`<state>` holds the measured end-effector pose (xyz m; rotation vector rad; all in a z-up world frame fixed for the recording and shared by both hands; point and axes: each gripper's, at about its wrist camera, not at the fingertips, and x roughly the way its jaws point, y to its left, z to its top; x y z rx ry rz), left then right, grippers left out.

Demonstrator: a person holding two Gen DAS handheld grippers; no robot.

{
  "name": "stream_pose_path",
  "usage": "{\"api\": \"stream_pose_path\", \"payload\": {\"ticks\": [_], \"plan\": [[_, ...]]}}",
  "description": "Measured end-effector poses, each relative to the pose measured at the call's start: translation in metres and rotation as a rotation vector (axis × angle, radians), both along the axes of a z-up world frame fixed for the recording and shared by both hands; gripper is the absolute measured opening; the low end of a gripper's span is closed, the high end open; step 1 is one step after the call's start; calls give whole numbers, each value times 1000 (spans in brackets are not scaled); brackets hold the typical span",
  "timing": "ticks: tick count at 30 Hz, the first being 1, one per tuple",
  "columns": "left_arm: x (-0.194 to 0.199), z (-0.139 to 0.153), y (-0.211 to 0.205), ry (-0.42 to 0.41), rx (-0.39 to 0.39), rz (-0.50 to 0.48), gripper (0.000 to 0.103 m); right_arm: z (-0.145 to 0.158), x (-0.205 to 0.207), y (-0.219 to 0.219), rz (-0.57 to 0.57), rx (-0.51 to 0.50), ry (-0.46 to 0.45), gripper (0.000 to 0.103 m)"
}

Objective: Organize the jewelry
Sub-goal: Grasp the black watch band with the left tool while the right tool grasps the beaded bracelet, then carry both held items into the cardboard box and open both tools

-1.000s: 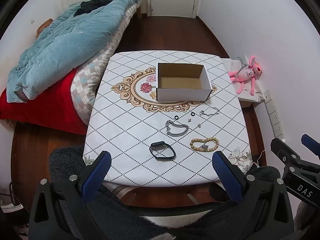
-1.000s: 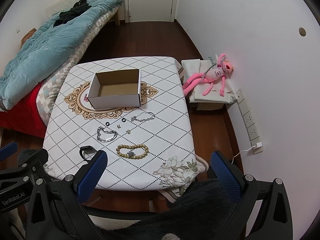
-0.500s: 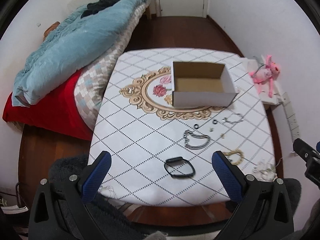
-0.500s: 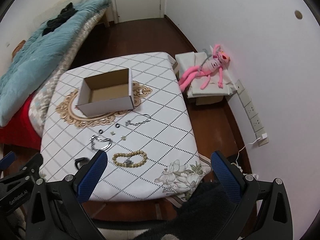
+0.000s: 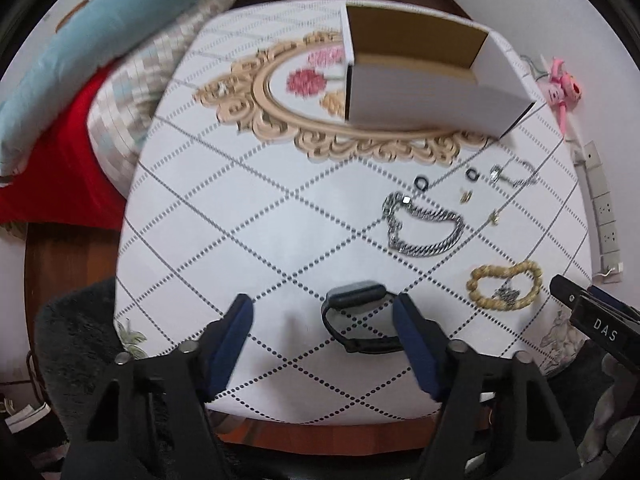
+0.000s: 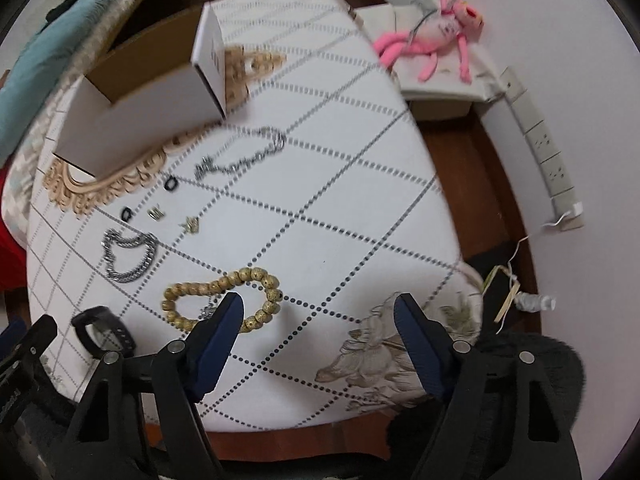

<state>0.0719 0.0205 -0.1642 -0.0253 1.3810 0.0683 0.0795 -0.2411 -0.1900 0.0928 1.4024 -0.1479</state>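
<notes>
Both tools gape wide, holding nothing: left tool (image 5: pixel 322 320) over black band (image 5: pixel 360 322), long axis crosswise; right tool (image 6: pixel 318 320) beside bead bracelet (image 6: pixel 224 294).

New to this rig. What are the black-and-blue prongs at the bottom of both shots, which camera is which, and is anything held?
No robot here: a person carries two handheld grippers, each with a fisheye camera looking along its blue-padded fingers. The left gripper hovers over a black wristband; the right gripper hovers by a tan beaded bracelet. Both are open and hold nothing. On the diamond-patterned tablecloth also lie a silver chain bracelet, a thin silver chain, two black rings and small charms. The empty white cardboard box stands behind them.
</notes>
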Motion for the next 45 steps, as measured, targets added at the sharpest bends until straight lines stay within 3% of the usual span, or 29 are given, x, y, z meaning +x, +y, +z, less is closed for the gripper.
{"api": "stream_pose_path", "payload": {"ticks": [2, 10, 16, 19, 21, 24, 29, 39, 45], "plan": [[0, -10, 1, 27, -21, 5, 51, -8, 1, -1, -2, 13, 19, 70], [2, -36, 4, 79, -58, 32, 47, -31, 3, 3, -7, 70, 45, 59], [4, -50, 5, 80, -77, 29, 13, -32, 5, 13, 32, 17, 39, 54], [1, -53, 5, 65, -68, 16, 6, -28, 4, 19, 51, 10, 14, 38], [5, -56, 11, 55, -74, 11, 5, -26, 4, 22, 57, 12, 10, 9], [4, -55, 10, 34, -71, 0, 3, -23, -2, 29, 54, 34, 3, 9], [1, -34, 5, -3, -80, -27, 3, -13, -10, 27, 13, 158, -26, 9], [11, 8, -5, -104, -117, -71, 3, 55, 5, 34, 87, 261, -143, 9], [56, 49, -27, -172, -155, -83, 3, 96, 32, 37, 148, 285, -224, 9]]}}
